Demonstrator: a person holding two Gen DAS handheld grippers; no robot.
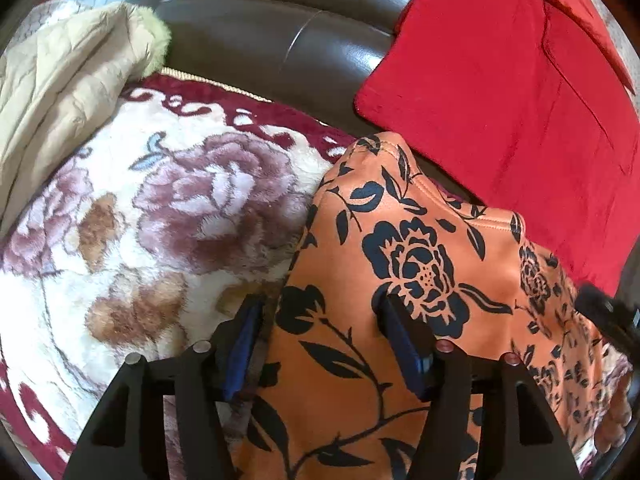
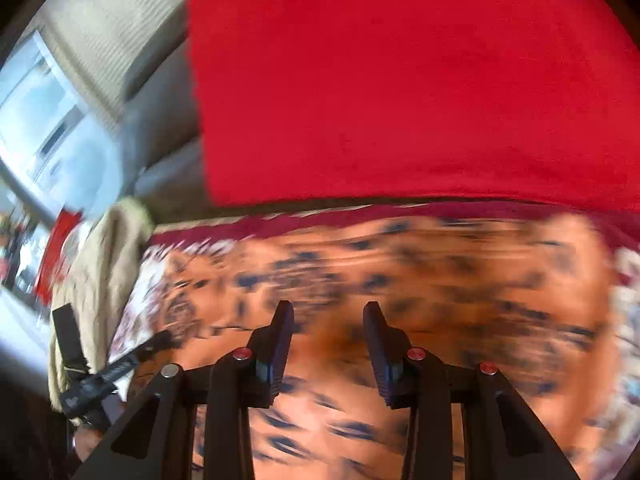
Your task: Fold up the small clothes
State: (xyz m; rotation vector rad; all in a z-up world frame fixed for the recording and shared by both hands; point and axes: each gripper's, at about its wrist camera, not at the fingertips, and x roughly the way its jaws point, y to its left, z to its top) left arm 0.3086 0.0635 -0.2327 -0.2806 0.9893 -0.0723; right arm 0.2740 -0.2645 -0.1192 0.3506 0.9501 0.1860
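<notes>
An orange garment with a black flower print (image 1: 400, 280) lies on a floral blanket (image 1: 140, 220). My left gripper (image 1: 320, 304) is open over the garment's left edge, one finger on the blanket side and one over the cloth. In the right wrist view the same garment (image 2: 400, 280) is blurred by motion. My right gripper (image 2: 328, 312) is open just above it and holds nothing. The left gripper (image 2: 96, 380) shows at the lower left of that view.
A folded red cloth (image 1: 500, 100) lies on a dark brown leather sofa (image 1: 260, 40) behind the garment; it also fills the top of the right wrist view (image 2: 400, 80). A beige padded jacket (image 1: 60, 92) is heaped at the left.
</notes>
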